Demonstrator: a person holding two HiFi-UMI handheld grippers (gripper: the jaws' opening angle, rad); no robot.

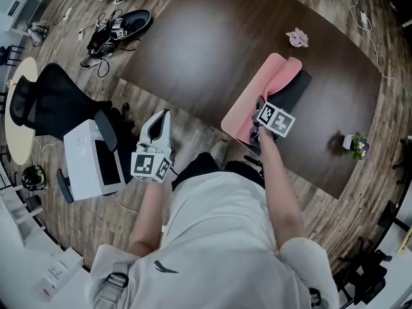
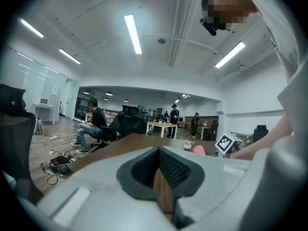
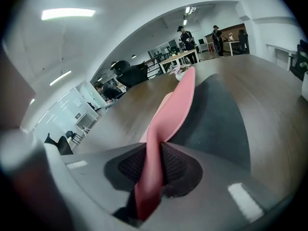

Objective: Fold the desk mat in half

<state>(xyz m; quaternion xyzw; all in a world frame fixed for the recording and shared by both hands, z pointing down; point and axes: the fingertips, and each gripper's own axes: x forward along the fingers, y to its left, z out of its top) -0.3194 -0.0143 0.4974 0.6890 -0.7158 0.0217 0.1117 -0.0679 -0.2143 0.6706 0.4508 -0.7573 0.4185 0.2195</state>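
The desk mat [image 1: 257, 95] is pink on one face and dark grey on the other [image 1: 295, 90]. It lies on the dark brown table [image 1: 206, 50] near the front edge, with its pink side curled up and over. My right gripper [image 1: 256, 132] is at the mat's near end, shut on the pink edge [image 3: 178, 105], which runs up between the pads [image 3: 171, 165]. The grey underside [image 3: 211, 124] lies flat to the right. My left gripper [image 1: 159, 117] hangs off the table to the left over the floor, shut [image 2: 158, 170] and holding nothing.
A pink flower-like ornament [image 1: 297, 38] sits at the table's far side and a small potted plant [image 1: 356, 145] at its right end. On the floor to the left are a white box [image 1: 90, 159], a black office chair [image 1: 51, 102] and cables [image 1: 106, 34]. People stand and sit in the background [image 2: 96, 121].
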